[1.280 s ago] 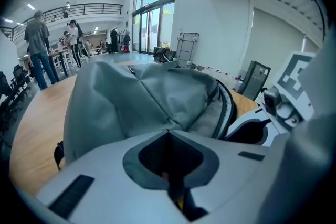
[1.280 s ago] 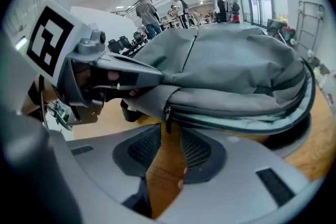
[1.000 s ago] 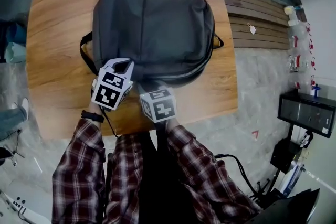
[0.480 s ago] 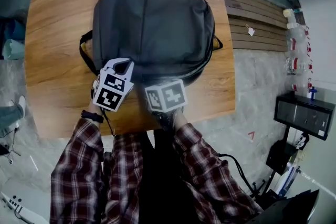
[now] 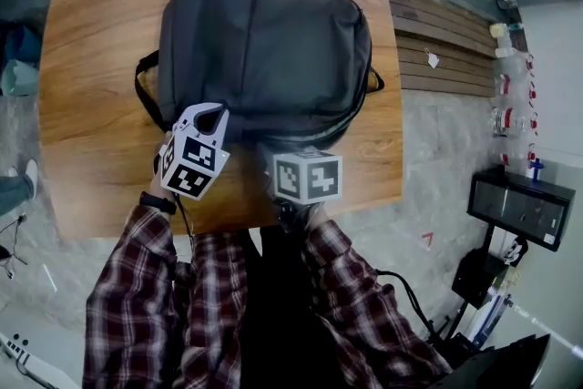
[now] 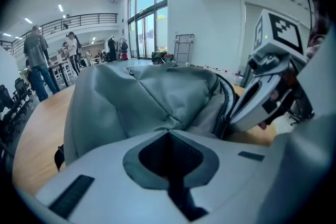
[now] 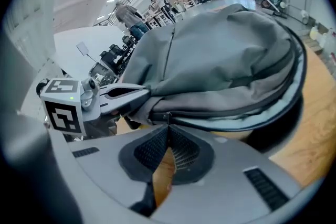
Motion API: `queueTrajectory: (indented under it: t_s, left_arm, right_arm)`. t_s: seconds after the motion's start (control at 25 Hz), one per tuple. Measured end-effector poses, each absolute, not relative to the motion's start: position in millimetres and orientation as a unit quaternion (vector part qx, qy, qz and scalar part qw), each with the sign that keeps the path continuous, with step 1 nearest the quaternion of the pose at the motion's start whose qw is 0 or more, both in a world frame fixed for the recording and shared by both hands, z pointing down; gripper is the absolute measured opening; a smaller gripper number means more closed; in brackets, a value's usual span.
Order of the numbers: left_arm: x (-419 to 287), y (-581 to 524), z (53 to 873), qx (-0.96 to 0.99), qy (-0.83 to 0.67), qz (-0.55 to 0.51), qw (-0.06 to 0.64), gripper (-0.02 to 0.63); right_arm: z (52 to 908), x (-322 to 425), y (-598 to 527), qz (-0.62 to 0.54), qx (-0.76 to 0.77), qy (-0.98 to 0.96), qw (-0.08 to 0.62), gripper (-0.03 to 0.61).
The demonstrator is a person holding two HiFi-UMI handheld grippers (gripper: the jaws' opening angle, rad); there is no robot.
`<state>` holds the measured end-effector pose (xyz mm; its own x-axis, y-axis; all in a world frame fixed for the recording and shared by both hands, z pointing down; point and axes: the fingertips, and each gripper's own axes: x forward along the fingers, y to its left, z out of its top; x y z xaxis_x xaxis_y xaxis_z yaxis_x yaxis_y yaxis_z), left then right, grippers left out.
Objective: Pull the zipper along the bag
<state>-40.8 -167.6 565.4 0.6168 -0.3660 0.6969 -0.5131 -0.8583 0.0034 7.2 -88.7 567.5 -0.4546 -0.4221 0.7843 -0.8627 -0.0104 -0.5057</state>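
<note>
A grey backpack lies flat on the round-cornered wooden table. My left gripper sits at the bag's near left corner, shut on a pinch of grey fabric that puckers at its tips. My right gripper is at the bag's near edge, right of the left one. Its jaws are shut on the small dark zipper pull. The dark zipper track curves away to the right around the bag's edge. Each gripper shows in the other's view.
The table's near edge is just below the grippers. A slatted wooden platform with bottles lies beyond the table's right side, and a black box stands on the floor. Several people stand far off in the hall.
My right gripper has moved to the right along the bag's near edge, its marker cube turning. The left gripper has kept its hold at the corner.
</note>
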Motion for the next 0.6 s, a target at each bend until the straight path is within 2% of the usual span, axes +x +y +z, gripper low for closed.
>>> queueTrajectory:
  t_s: [0.6]
  left_arm:
    - [-39, -168, 569, 0.89, -0.236, 0.371, 0.122, 0.008]
  right_arm:
    - [573, 151, -60, 0.473, 0.523, -0.653, 0.276, 0.014]
